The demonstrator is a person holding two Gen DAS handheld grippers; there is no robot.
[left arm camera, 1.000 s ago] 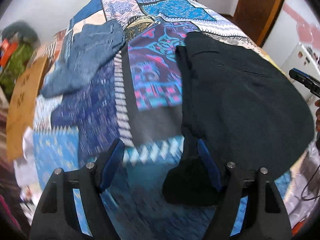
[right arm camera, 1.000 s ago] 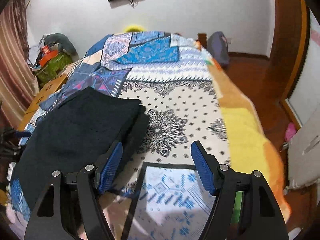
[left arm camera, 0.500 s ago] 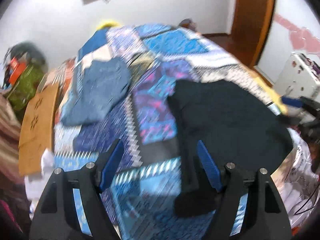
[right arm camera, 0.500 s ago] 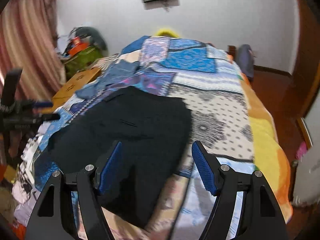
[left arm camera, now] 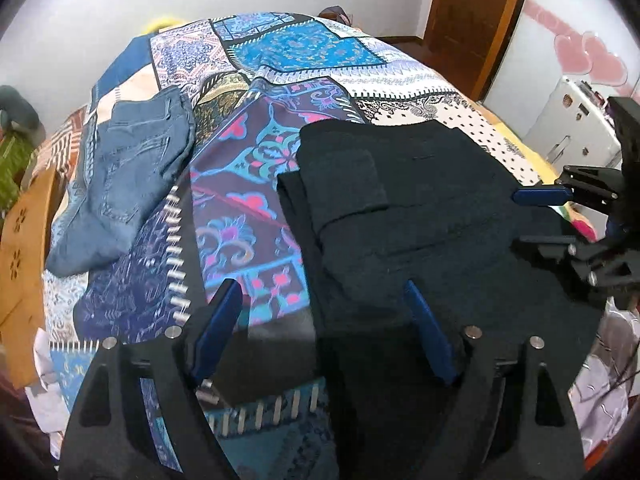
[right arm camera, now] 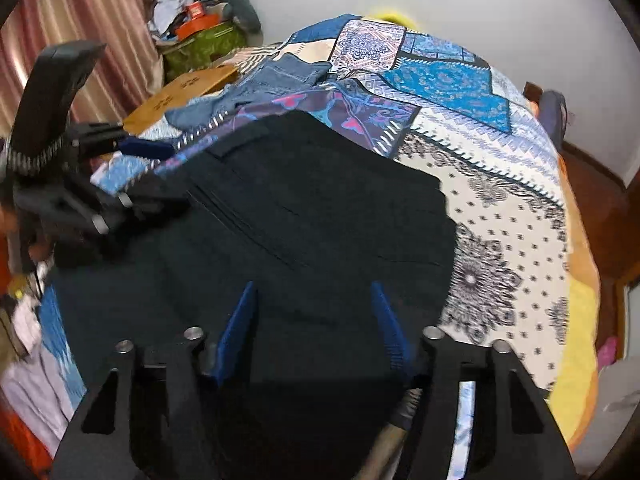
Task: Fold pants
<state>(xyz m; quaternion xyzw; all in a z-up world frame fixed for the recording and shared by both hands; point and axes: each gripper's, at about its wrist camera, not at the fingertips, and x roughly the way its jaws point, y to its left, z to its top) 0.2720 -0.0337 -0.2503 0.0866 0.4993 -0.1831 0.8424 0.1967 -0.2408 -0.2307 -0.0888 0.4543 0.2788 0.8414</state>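
Black pants (left arm camera: pixel 432 208) lie flat on bed (left arm camera: pixel 304 40), near edge. My left tool (left arm camera: pixel 324 328) & right tool (right arm camera: pixel 312 320) hover spread, pinching nothing. I'd grab both near corners evenly, w/ edges aligned. Jeans (left arm camera: pixel 128 168) well apart.

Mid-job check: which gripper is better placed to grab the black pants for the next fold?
Probably right. The right gripper is open with black pants fabric between its fingers; the left gripper is open straddling their edge, half over the patterned bedspread.
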